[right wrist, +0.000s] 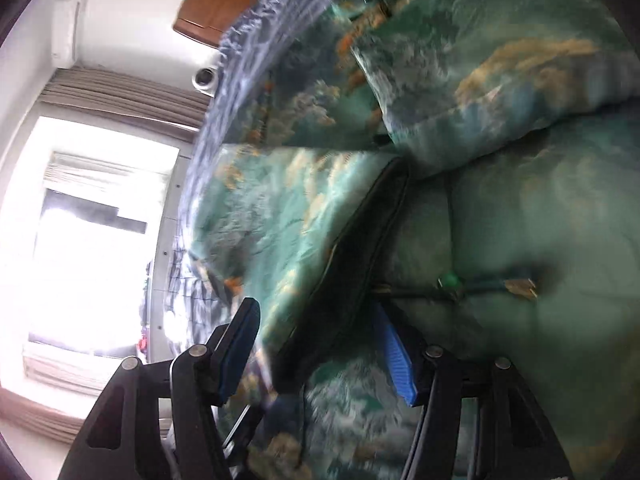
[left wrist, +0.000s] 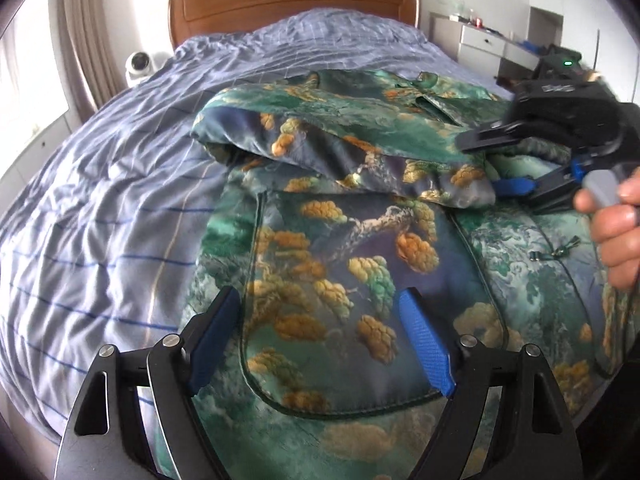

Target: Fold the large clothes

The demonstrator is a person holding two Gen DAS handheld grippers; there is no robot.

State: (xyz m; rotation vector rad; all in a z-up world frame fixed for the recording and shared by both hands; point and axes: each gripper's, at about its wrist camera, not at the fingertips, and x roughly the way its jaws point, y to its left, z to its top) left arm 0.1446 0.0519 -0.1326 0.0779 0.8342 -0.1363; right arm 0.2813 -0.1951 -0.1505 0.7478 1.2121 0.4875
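A green jacket (left wrist: 340,248) printed with orange pine clusters lies spread on the bed, with one sleeve (left wrist: 320,140) folded across its chest. My left gripper (left wrist: 320,320) hovers over the near panel, its blue pads wide apart and holding nothing. At the right edge a hand (left wrist: 616,232) holds my right gripper (left wrist: 480,164) by the sleeve's cuff end, jaws apart. The right wrist view is blurred. There my right gripper (right wrist: 320,336) stands open over the jacket (right wrist: 500,80), with a dark-edged fold (right wrist: 352,272) running between the fingers, not pinched. A zipper pull (right wrist: 516,282) lies nearby.
The blue striped sheet (left wrist: 120,200) covers the bed up to a wooden headboard (left wrist: 292,0). A white round device (left wrist: 140,64) sits beside the bed on the left. A white desk (left wrist: 488,44) stands at the back right. A bright window (right wrist: 92,240) with curtains is beyond the bed.
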